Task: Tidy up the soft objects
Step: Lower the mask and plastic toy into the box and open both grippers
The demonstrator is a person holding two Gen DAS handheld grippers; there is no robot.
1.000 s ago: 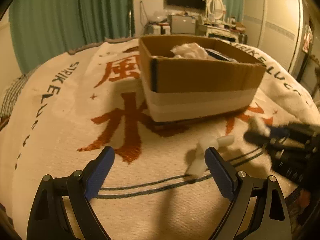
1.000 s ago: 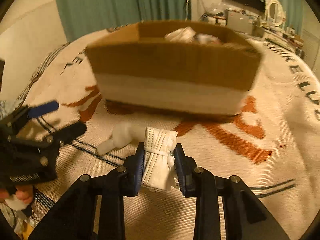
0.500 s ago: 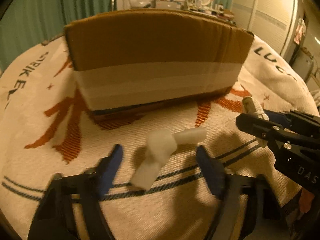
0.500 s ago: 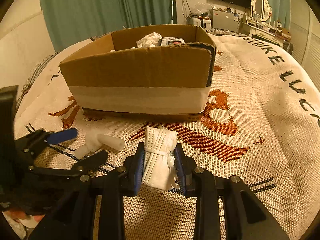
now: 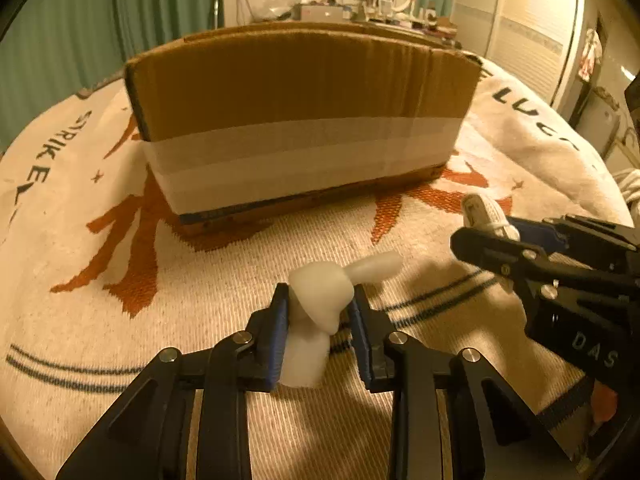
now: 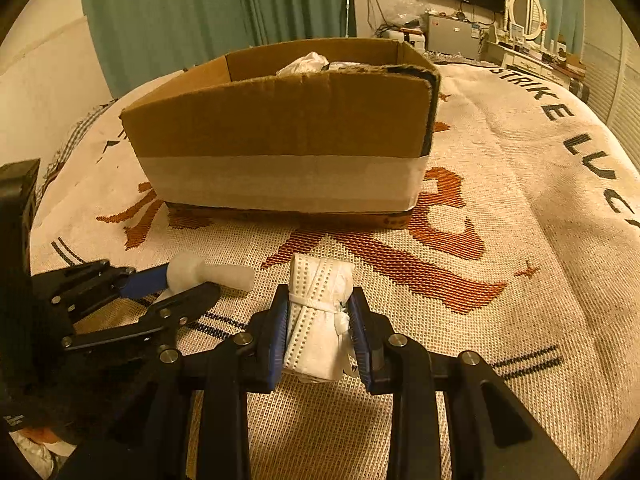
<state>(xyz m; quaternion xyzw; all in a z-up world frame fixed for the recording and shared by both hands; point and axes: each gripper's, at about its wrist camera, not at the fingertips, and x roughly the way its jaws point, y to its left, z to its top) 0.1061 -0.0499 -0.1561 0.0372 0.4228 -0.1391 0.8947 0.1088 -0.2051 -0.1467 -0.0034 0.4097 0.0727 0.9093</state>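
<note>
My left gripper (image 5: 320, 320) is shut on a white soft foam piece (image 5: 316, 308) with a side prong, low over the blanket. It also shows in the right wrist view (image 6: 208, 274), at the left gripper (image 6: 176, 284). My right gripper (image 6: 320, 328) is shut on a folded white cloth bundle (image 6: 318, 316) tied with a band; it shows at right in the left wrist view (image 5: 486, 216). A cardboard box (image 5: 300, 120) with a white tape band stands just behind, with white soft items inside (image 6: 304, 62).
A cream woven blanket (image 6: 500, 220) with orange characters and black lettering covers the bed. Green curtains (image 6: 200, 12) hang behind. A TV and cluttered desk (image 6: 460, 20) stand at the far wall, wardrobe doors (image 5: 532, 32) to the right.
My left gripper has moved down to the foam piece and closed on it. The right gripper keeps hold of the cloth bundle and has shifted slightly toward the box.
</note>
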